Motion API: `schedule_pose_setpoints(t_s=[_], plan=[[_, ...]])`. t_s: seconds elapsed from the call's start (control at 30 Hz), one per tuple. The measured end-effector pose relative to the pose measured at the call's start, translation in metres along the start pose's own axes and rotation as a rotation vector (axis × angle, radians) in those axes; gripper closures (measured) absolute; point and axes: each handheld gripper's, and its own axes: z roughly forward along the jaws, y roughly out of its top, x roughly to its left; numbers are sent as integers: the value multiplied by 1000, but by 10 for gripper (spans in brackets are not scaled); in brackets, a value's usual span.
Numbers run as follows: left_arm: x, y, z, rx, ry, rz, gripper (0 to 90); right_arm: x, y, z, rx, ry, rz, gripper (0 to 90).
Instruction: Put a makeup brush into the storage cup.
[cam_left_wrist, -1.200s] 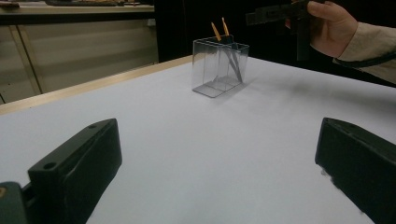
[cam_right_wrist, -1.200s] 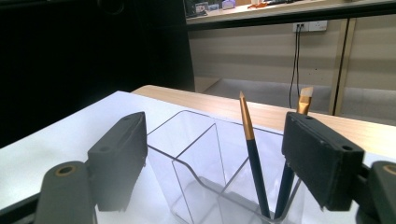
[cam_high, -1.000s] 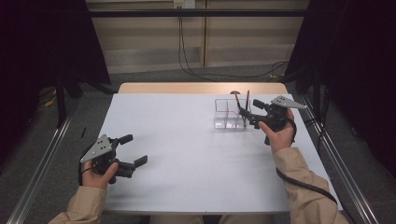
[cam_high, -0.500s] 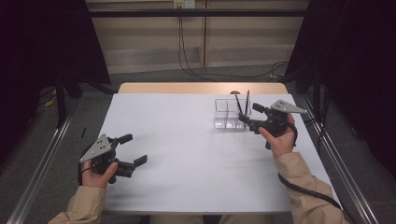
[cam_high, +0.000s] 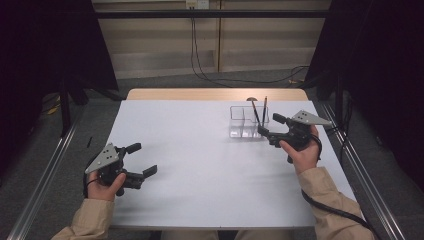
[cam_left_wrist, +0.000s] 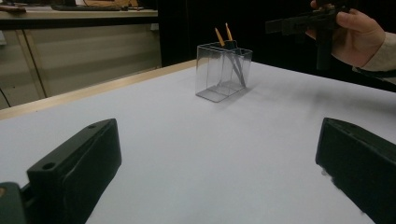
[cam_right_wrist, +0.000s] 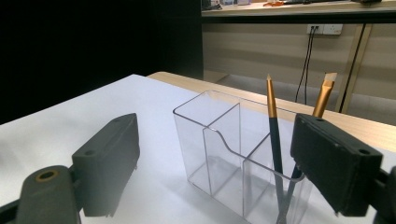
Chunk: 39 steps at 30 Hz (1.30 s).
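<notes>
Two brushes (cam_right_wrist: 275, 140) stood in your clear plastic organizer (cam_high: 245, 122), both leaning in its compartment nearest your right gripper (cam_high: 270, 127); the other compartments looked bare. The organizer sat on the white table (cam_high: 200, 170), toward the far right.

Right gripper: jaws spread, nothing between them, held just beside the organizer and aimed at it; in the right gripper view the two pads bracketed the clear walls.

Left gripper (cam_high: 142, 160): jaws spread, holding nothing, low over the near left of the table, well apart from the organizer.

Risks noted: the organizer looked light and nothing steadied it, so a jaw nudging its wall would likely slide or tip it. The brushes stood loose and tilted; closing on one could knock the other askew.
</notes>
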Motion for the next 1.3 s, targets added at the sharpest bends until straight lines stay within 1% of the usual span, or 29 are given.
schedule_pose_setpoints(t_s=[0.3,0.53,0.67,0.7,0.73,0.87,0.93,1.17,1.2,1.3], plan=[[0,-1,-1,-4,4,-10,2,4,0,-4,-1,12,-5,127],[0,-2,-1,1,1,-6,2,6,0,-6,-3,9,-10,88],[0,-1,-1,-4,3,-8,2,6,-1,-8,-6,28,-13,59],[0,0,-1,-4,2,-3,2,7,-1,-8,-3,37,-16,52],[0,-1,-1,-3,3,-5,2,7,-2,-9,-3,34,-22,49],[0,-1,-1,-4,4,-9,2,11,-5,-12,4,54,-36,36],[0,-1,-1,1,2,0,2,12,-7,-14,9,53,-40,36],[0,-1,-1,-4,3,-7,2,13,-13,-19,26,51,-50,36],[0,0,-1,-7,3,-4,2,14,-13,-20,30,45,-51,36],[0,0,-2,-5,5,-3,2,15,-15,-23,24,46,-53,35]])
